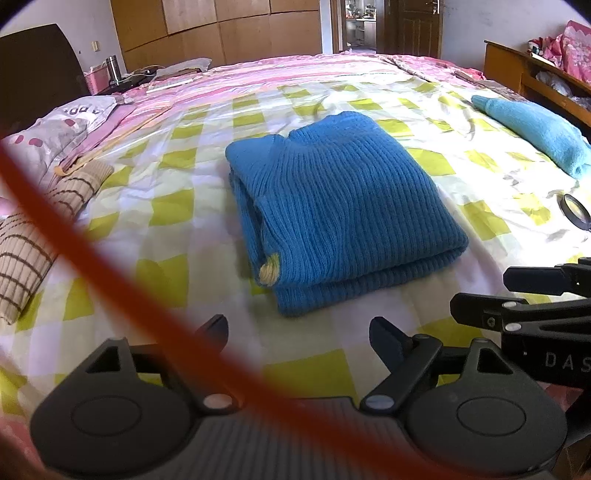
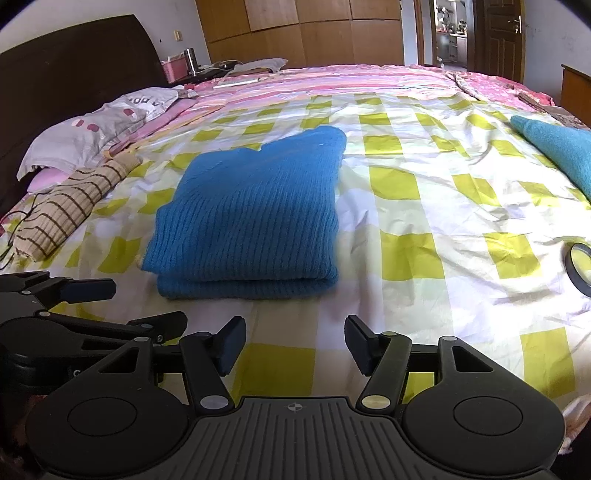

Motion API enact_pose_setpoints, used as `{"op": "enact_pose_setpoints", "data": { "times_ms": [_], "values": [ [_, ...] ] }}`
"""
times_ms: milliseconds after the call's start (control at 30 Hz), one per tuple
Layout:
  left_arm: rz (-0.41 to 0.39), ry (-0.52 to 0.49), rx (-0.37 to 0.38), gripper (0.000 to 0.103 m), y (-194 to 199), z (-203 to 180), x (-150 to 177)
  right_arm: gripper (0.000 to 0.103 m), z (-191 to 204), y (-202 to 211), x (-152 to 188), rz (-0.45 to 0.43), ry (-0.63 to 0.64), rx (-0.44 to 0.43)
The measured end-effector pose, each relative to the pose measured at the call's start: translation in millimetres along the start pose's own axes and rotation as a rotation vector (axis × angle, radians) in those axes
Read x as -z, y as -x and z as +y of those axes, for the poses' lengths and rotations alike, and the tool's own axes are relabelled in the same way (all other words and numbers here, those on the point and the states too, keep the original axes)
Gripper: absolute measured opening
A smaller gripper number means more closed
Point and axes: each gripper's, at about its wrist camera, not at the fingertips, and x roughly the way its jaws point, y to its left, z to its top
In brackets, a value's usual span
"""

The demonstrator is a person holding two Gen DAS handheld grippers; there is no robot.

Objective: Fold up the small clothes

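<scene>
The left black two-finger gripper [image 1: 299, 338] hangs low over the near edge of the bed with its fingers spread apart and nothing between them. A blurred orange-red cord [image 1: 122, 273] crosses diagonally in front of its lens, hiding part of the left finger. The right black two-finger gripper [image 2: 295, 341] sits just beside it, also held wide with an empty gap, its pads [image 2: 232, 343] above the sheet and not touching any cloth. Each gripper shows at the edge of the other's view, so the two are side by side.

Just beyond both sets of fingertips lies the folded blue ribbed knit sweater [image 1: 332, 210], a neat rectangular stack resting flat on the yellow-and-white checked bedsheet [image 2: 424, 221]. Its folded edge faces the grippers and its neckline points away. A small pale yellow patch shows at its near left corner in the left wrist view.

To the left of the sweater, well apart from it, lies a beige knit garment with brown stripes [image 2: 62, 210], and behind that a grey pillow with pink spots [image 2: 92, 129]. To the right, near the bed's far side, rests a lighter turquoise folded knit piece [image 1: 539, 133]. A black ring of tape [image 2: 580, 264] lies on the sheet at the right. A pink striped quilt [image 2: 332, 79] covers the far part of the bed, with wooden wardrobe doors [image 2: 295, 29] behind.
</scene>
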Motion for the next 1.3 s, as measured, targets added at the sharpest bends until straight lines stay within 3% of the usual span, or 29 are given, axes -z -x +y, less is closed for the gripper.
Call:
{"op": "enact_pose_setpoints", "data": {
  "times_ms": [367, 1300],
  "values": [
    [0.020, 0.030, -0.005, 0.095, 0.0, 1.1, 2.3, 0.061, -1.8, 0.0, 6.2, 0.026, -0.031, 0.015],
    [0.031, 0.049, -0.020, 0.095, -0.4, -0.5, 8.0, 0.061, -5.3, -6.4, 13.2, 0.060, -0.070, 0.023]
  ]
}}
